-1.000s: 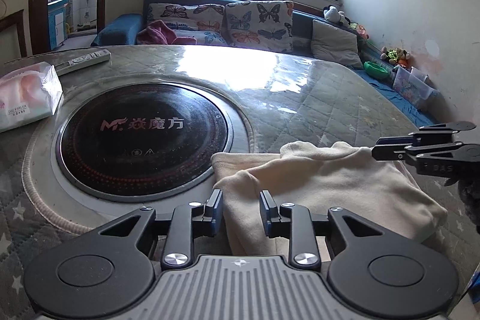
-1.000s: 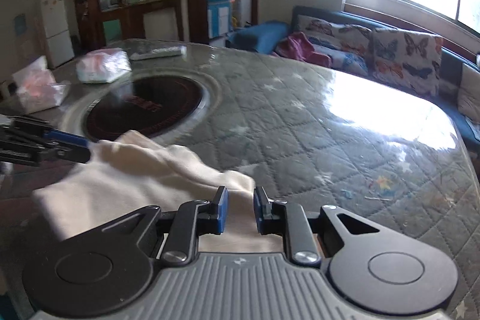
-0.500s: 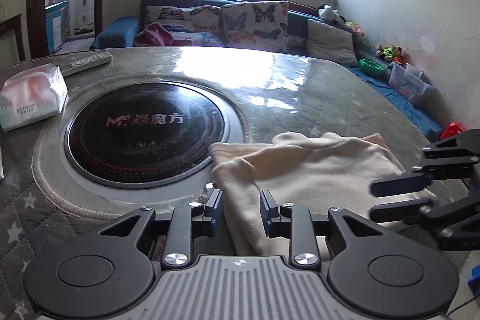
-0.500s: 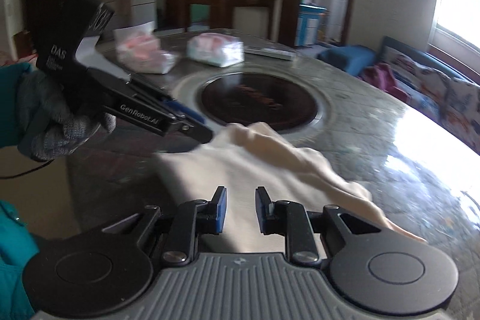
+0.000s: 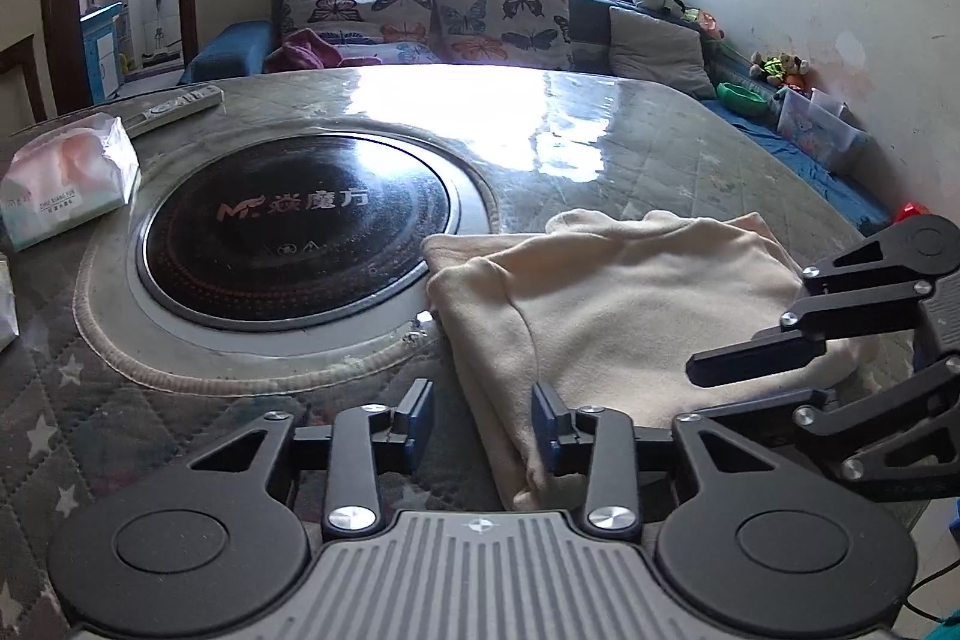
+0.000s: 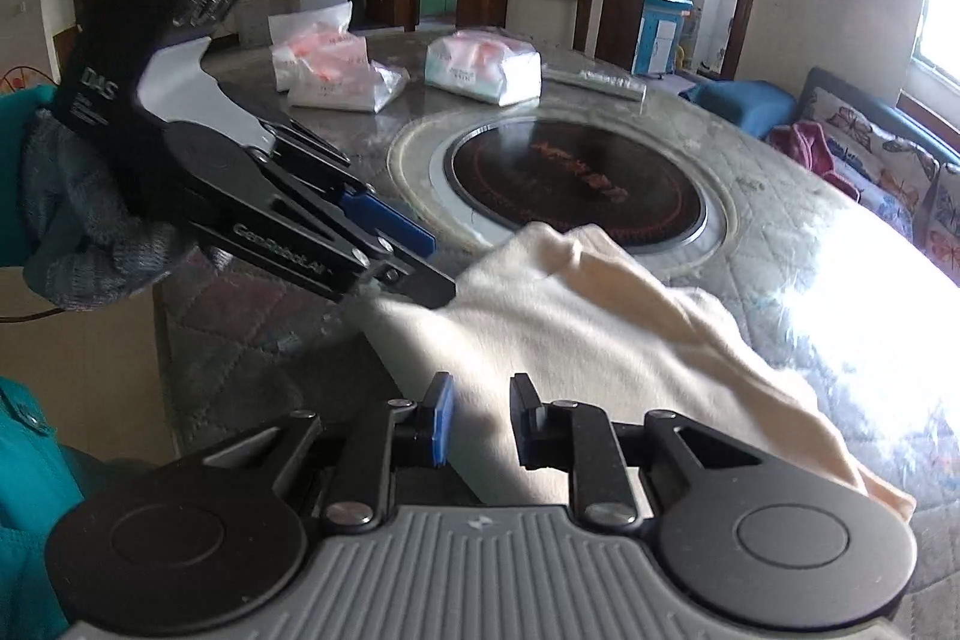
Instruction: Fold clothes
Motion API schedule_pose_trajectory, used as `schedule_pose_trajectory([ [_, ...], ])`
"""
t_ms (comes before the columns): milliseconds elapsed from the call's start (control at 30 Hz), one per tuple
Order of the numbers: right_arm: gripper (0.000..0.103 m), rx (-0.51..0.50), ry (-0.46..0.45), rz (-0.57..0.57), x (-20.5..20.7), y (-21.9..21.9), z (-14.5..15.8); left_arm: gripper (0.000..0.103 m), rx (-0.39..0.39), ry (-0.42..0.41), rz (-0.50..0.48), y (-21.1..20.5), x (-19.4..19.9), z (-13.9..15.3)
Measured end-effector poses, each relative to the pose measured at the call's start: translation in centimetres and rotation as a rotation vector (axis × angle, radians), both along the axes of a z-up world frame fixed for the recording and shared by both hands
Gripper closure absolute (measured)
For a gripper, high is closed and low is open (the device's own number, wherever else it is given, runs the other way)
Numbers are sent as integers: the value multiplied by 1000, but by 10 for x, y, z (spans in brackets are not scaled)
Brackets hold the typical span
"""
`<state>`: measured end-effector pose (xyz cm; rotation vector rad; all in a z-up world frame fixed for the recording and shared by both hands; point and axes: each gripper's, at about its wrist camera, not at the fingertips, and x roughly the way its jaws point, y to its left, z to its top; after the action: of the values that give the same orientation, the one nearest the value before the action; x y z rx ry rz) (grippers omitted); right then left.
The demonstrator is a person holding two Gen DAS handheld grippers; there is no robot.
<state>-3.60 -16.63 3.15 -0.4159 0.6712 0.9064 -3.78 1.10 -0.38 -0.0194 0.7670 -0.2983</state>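
Jaws of the left gripper [image 5: 482,427] are opening around the cream garment's [image 5: 606,304] edge, the right gripper [image 6: 480,421] narrowly parted, empty; regrip the near corners squarely.

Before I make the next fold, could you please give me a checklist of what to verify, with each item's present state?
1. Left gripper not gripping: ok. Its jaws are opening, and the cream garment has an edge lying between them, unpinched.
2. Right gripper not gripping: ok. Its jaws stand narrowly apart over the garment.
3. Garment clear of the black hotplate: not ok. One corner overlaps its rim.
4. Fold lies flat: not ok. There are ridges along the far edge.
5. Near edge fully on the table: cannot tell, because the grippers hide it.
6. Tissue pack out of the way: ok. It lies beyond the hotplate.
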Motion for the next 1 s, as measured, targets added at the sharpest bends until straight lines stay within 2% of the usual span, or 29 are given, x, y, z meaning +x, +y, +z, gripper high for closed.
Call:
schedule_pose_trajectory([
  [233, 82, -17, -31, 85, -7, 22, 3, 47, -40, 8, 68, 14, 2, 8],
  [333, 74, -36, -58, 123, -11, 33, 2, 40, -66, 18, 118, 24, 3, 10],
  [500, 69, -69, -89, 161, -15, 50, -3, 33, -160, 55, 206, 41, 6, 10],
  [667, 68, -125, -115, 181, -14, 68, -14, 32, -240, 83, 222, 44, 6, 9],
  [733, 69, -148, -128, 187, -16, 72, -19, 31, -274, 95, 224, 43, 7, 9],
  [833, 81, -152, -142, 174, -16, 73, -20, 31, -348, 127, 239, 42, 9, 7],
  [867, 85, -137, -137, 158, -14, 72, -18, 31, -374, 140, 245, 43, 10, 6],
  [1000, 88, -60, -93, 114, -6, 62, -7, 30, -488, 196, 304, 45, 15, -1],
])
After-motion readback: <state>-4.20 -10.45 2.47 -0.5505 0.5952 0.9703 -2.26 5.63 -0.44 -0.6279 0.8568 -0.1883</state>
